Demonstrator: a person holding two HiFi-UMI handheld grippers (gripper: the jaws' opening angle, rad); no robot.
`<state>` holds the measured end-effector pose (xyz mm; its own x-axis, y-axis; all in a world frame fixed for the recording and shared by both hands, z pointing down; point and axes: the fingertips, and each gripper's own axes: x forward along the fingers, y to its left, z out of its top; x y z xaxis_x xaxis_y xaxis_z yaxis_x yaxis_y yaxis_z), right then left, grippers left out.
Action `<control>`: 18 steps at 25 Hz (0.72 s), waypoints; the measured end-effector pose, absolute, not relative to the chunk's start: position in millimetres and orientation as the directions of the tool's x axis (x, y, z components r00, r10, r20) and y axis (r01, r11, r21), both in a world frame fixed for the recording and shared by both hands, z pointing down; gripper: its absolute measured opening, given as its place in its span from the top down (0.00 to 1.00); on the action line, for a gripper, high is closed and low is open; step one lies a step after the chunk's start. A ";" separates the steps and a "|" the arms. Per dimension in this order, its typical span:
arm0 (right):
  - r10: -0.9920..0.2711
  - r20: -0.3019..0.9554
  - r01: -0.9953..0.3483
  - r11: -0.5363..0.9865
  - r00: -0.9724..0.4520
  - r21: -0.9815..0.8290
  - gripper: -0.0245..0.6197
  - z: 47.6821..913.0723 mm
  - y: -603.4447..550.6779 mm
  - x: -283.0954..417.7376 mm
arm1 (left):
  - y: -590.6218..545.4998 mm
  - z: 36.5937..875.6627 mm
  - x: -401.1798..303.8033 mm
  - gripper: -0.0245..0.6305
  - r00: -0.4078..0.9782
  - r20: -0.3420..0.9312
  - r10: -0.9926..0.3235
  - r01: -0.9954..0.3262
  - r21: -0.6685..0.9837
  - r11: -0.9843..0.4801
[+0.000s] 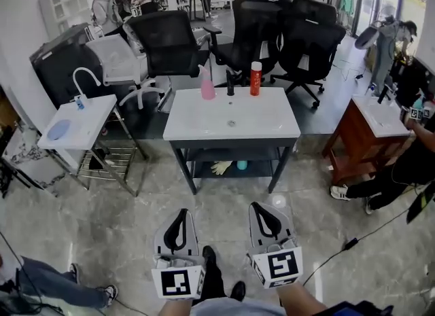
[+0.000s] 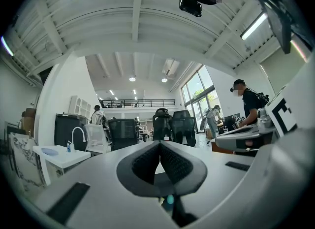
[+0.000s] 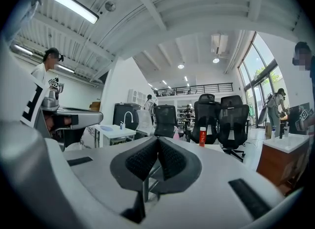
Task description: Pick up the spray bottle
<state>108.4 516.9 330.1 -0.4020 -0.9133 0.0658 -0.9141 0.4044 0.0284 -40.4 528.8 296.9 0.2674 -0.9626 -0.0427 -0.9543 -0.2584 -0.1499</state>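
The pink spray bottle [image 1: 207, 83] stands upright at the back edge of a white basin table [image 1: 272, 121], left of a black faucet [image 1: 230, 83] and a red bottle [image 1: 255, 78]. In the right gripper view the spray bottle [image 3: 175, 133] shows small and far off, just above the jaws. My left gripper [image 1: 182, 213] and right gripper [image 1: 260, 207] hang side by side over the floor, well short of the table. The left gripper [image 2: 160, 145] and the right gripper [image 3: 158, 140] are both shut, with their pads together and nothing between them.
A small white basin stand [image 1: 95, 107] over a metal rack sits at the left. Black office chairs [image 1: 166, 43] crowd behind the table. A wooden cabinet [image 1: 353, 141] and a seated person [image 1: 401, 172] are at the right. Gloves [image 1: 221, 166] lie on the table's lower shelf. A cable [image 1: 350, 243] crosses the floor.
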 end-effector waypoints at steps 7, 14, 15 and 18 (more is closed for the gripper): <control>-0.913 0.076 -0.914 0.404 -0.401 0.028 0.94 341.2 463.5 98.0 | 474.2 307.1 -52.5 0.94 0.262 -0.039 -0.964 -0.960 -0.117 -0.256; -0.916 0.069 -0.917 0.398 -0.396 0.022 0.94 334.7 376.2 72.5 | 389.2 305.0 -84.3 0.94 0.265 -0.031 -0.964 -0.957 -0.133 -0.259; -0.918 0.064 -0.919 0.393 -0.391 0.024 0.94 331.1 362.4 69.9 | 377.0 302.1 -89.9 0.94 0.264 -0.033 -0.964 -0.957 -0.132 -0.257; -0.927 0.046 -0.927 0.374 -0.372 0.033 0.94 319.8 324.8 63.5 | 343.8 294.2 -103.6 0.94 0.267 -0.049 -0.962 -0.956 -0.135 -0.259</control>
